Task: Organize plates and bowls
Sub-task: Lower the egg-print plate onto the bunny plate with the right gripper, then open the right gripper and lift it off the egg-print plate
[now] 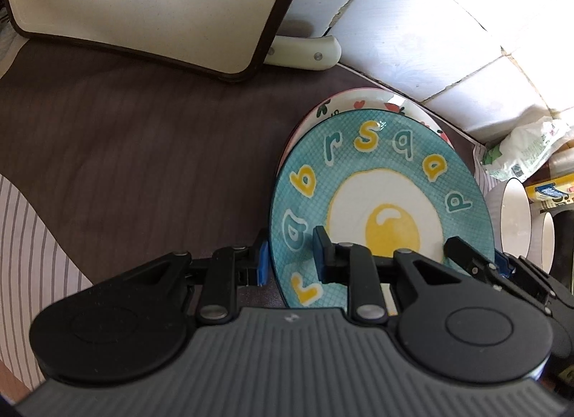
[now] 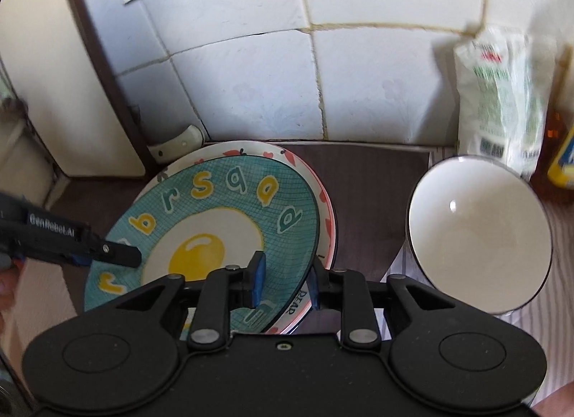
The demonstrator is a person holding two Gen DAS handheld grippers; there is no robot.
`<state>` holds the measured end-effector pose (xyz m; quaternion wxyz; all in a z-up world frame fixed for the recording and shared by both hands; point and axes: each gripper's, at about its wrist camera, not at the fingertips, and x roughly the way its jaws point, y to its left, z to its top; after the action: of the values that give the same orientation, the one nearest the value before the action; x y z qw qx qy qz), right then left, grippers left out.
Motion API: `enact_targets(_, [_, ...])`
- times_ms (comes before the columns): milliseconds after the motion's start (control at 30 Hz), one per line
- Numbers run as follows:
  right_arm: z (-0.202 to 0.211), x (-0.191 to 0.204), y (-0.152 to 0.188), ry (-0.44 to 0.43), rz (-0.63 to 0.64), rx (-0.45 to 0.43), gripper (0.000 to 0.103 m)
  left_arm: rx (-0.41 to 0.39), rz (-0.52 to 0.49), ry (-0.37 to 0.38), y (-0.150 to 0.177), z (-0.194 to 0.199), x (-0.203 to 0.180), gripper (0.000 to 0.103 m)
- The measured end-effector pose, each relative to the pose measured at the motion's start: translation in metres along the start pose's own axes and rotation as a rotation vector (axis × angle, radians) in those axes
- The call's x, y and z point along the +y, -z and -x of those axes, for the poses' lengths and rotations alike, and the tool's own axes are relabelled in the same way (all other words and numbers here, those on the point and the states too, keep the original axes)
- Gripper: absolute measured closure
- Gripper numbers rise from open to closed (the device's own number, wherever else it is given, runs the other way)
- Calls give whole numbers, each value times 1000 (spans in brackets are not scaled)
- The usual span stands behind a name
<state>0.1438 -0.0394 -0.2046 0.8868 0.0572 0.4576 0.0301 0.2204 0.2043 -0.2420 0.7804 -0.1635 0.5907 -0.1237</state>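
**Mia:** Where is the egg plate (image 2: 222,223)?

**Ben:** It sits on top of the flower plate (image 2: 324,216), on the brown cloth (image 1: 143,151) on the tabletop, near the white tile wall (image 2: 358,76). It is blue with yellow letters and a fried egg in the middle.

**Mia:** What is the left gripper (image 1: 290,259) doing?

**Ben:** Its jaws are spread apart, one on each side of the plate's left edge. I can't tell if they touch it.

**Mia:** And the right gripper (image 2: 287,280)?

**Ben:** Its jaws are spread too. One blue pad is over the egg plate and the other is outside the rims of both plates. I can't tell if it is squeezing.

**Mia:** Where is the bowl?

**Ben:** The white bowl (image 2: 480,234) stands to the right of the plates, not touching them. A white bag (image 2: 502,101) stands behind it, by the wall.
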Motion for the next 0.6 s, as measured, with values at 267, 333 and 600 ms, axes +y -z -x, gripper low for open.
enact_targets(267, [2,17,2,123,136,25,65,5,-16,-44,3,1,-8,83])
enact_targets(333, [1,18,4,145,145,50,65,4,-31,-61,4,2,-13,82])
enact_targets(600, [36,23,9,127,120,-25,67,-37,-112,-97,18,27,-36,82])
